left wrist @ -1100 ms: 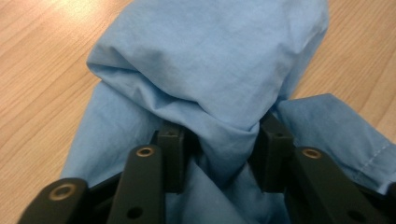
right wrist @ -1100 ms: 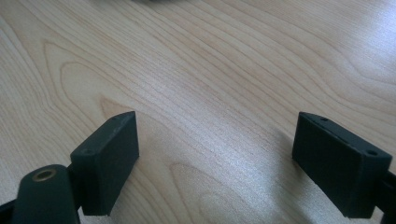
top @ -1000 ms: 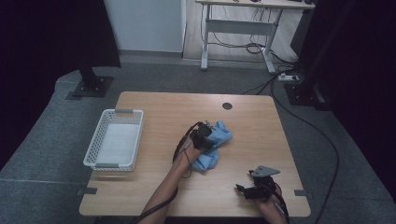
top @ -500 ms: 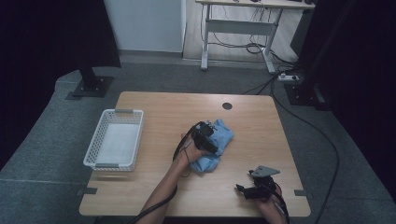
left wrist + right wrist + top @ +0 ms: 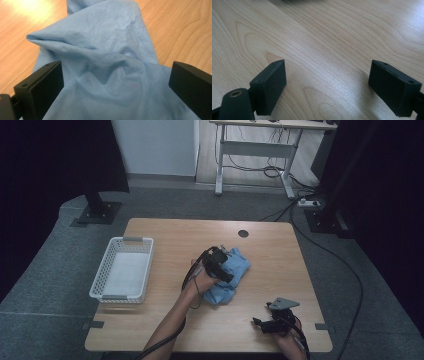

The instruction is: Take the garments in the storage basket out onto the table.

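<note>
With jaws just opened wide, left gripper (image 5: pixel 116 82) straddles cloth (image 5: pixel 105 57).

The right gripper (image 5: pixel 328 87) holds its two black jaws wide apart, rising from seven and four o'clock, with nothing between them, just above the bare pale wooden table (image 5: pixel 332 37), whose grain sweeps toward two o'clock.

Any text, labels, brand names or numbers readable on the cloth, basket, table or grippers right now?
None: no readable writing anywhere.
Blue cloth: plain, no tag showing.
White basket: no label visible.
Table: bare wood grain.
Left gripper and right gripper: plain black, unmarked.
</note>
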